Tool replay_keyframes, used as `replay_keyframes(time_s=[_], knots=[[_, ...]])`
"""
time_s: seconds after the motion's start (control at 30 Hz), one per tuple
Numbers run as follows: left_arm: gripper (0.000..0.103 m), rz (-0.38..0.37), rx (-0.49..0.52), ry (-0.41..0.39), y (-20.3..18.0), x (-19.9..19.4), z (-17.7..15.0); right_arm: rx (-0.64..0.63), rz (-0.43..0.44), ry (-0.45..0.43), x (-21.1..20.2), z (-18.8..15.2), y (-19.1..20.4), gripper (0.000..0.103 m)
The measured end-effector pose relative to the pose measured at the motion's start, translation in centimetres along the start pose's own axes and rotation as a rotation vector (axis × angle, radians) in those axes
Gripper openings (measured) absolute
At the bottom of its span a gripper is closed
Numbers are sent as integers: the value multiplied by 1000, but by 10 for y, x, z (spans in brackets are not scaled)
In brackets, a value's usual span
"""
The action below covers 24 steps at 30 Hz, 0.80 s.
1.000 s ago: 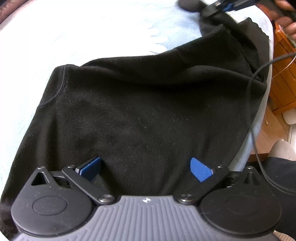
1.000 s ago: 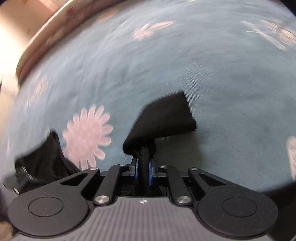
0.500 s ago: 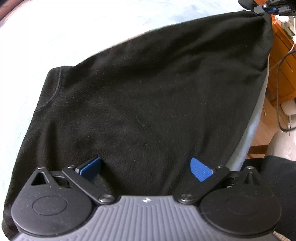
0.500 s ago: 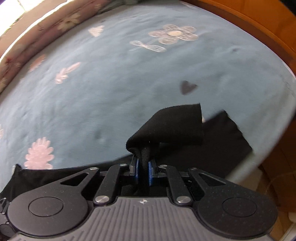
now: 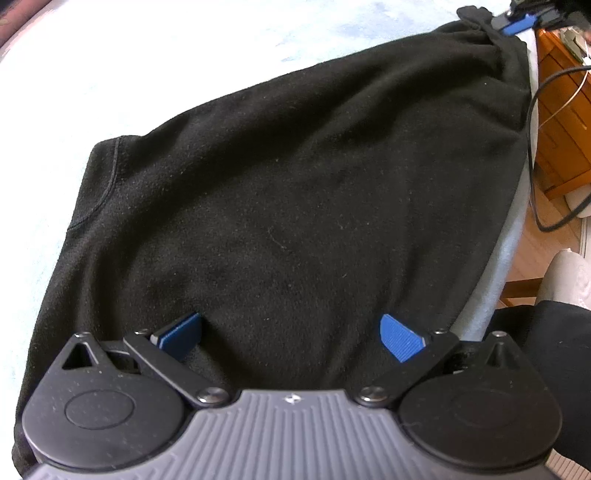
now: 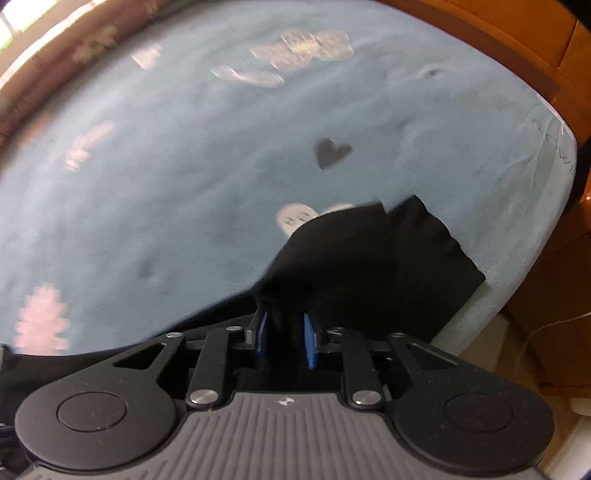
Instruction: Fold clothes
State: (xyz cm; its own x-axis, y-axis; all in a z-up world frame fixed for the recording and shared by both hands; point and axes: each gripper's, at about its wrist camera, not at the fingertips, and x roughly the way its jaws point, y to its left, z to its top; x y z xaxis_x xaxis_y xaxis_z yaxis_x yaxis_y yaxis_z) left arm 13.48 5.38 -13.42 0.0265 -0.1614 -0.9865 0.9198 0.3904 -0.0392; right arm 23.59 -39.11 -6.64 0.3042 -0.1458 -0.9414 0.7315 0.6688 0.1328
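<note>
- Left wrist view: I am holding my left gripper (image 5: 291, 332) low over the near part of the black sweatshirt (image 5: 295, 206), its blue pads spread wide apart with nothing pinched between them; they are resting on or just above the cloth, and I cannot tell which.
- In the same view the sweatshirt is lying spread across the pale blue blanket (image 5: 184, 48), neckline seam to the left, one long edge running up toward the far right corner of the bed. There my right gripper (image 5: 517, 24) is gripping a bunched corner of the cloth, which is gathering into creases beside it. A black cable (image 5: 532, 147) is hanging past the bed edge, near the wooden cabinet (image 5: 565, 122).
- Right wrist view: my right gripper (image 6: 284, 338) is showing a narrow gap between its blue pads, with a fold of black cloth sitting in that gap, so I am reading it as clamped on the sweatshirt (image 6: 351, 258). The view is blurred. Beyond the tips, a flat piece of the garment is lying near the bed's corner on the flowered blanket (image 6: 184, 166).
- Progress, as I am judging it: the body is lying mostly flat and broad, not yet a compact bundle, so folds are remaining.
</note>
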Motion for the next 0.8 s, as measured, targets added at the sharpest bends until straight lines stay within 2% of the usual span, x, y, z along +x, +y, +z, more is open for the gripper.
replay_keyframes(time_s=[0.07,0.13,0.2,0.3,0.47,0.73,0.77,0.8], knots=[[102,-6,4,-5,3,-1,-1,62,24,20,5,-3,-8,28],[102,-4,10,-8,7,-3,0,103,40,18,-1,-13,-13,44],[102,1,15,-11,10,-5,2,111,55,29,-7,-27,-14,46],[102,6,20,-14,12,-6,0,114,79,106,-6,-50,-14,46],[102,3,39,-11,19,-10,0,133,196,184,5,-80,-3,46],[102,10,60,-24,29,-15,-3,234,255,276,26,-113,9,45],[102,12,59,-26,30,-16,-3,257,275,279,28,-115,9,43],[102,10,56,-31,32,-17,-4,277,297,280,30,-116,9,30]])
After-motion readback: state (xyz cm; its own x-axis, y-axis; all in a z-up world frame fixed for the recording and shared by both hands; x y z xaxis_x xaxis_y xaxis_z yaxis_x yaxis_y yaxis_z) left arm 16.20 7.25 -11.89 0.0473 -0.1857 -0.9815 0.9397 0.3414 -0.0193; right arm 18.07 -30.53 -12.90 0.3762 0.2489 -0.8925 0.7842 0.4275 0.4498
